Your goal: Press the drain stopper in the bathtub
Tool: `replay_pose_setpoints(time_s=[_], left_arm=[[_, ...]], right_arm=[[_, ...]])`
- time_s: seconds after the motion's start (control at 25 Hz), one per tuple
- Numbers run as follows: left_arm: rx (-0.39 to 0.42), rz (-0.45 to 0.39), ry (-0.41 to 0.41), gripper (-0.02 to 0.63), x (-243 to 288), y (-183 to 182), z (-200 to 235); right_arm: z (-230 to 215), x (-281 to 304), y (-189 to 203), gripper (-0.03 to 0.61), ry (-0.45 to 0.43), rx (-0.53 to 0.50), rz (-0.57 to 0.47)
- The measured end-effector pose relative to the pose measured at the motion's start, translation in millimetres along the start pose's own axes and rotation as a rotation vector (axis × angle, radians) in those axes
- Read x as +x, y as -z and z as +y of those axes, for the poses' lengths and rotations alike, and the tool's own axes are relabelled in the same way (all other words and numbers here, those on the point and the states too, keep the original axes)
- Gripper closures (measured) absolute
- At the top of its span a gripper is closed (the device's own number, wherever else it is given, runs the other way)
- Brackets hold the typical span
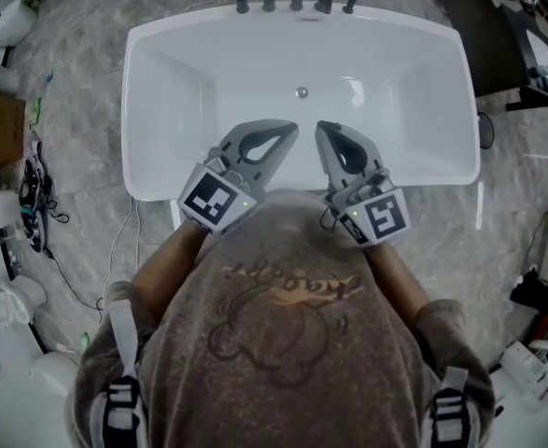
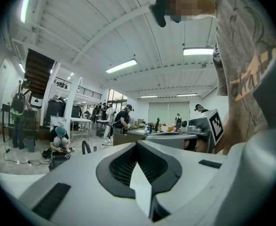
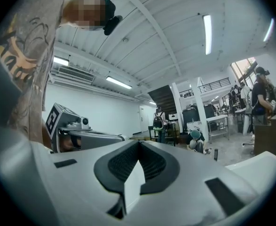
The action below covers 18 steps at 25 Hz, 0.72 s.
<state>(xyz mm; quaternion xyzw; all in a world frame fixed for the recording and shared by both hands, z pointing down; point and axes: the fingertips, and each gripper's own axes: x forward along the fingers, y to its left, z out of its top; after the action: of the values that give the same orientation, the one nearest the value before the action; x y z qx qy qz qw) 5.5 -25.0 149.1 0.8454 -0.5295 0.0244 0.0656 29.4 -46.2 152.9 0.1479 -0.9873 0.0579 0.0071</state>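
Round metal drain stopper (image 1: 302, 92), mid-tub (image 1: 161, 110) floor

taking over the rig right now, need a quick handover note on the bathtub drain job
Left hand-held gripper: shut, empty, held over the near side of the bathtub.
Right hand-held gripper: shut, empty, close beside the left one.
Drain stopper: on the tub floor toward the tap end, beyond both tips, nothing touching it.
Done: no press yet.
Left: bring one gripper down to the stopper and press it.

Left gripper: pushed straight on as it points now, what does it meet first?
Likely nothing close: the left gripper, jaws shut, points about level across the bathtub, and its own view shows nothing near ahead. The drain stopper sits below that line.
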Motion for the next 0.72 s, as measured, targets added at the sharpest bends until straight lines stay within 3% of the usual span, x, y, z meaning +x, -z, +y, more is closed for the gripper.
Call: replay_pose_setpoints(time_s=[0.72], left_arm=[[-0.017,-0.003,-0.037,0.614,-3,13,8]], right_arm=[[4,-3,8,0.58,-0.014,-0.012,-0.02]])
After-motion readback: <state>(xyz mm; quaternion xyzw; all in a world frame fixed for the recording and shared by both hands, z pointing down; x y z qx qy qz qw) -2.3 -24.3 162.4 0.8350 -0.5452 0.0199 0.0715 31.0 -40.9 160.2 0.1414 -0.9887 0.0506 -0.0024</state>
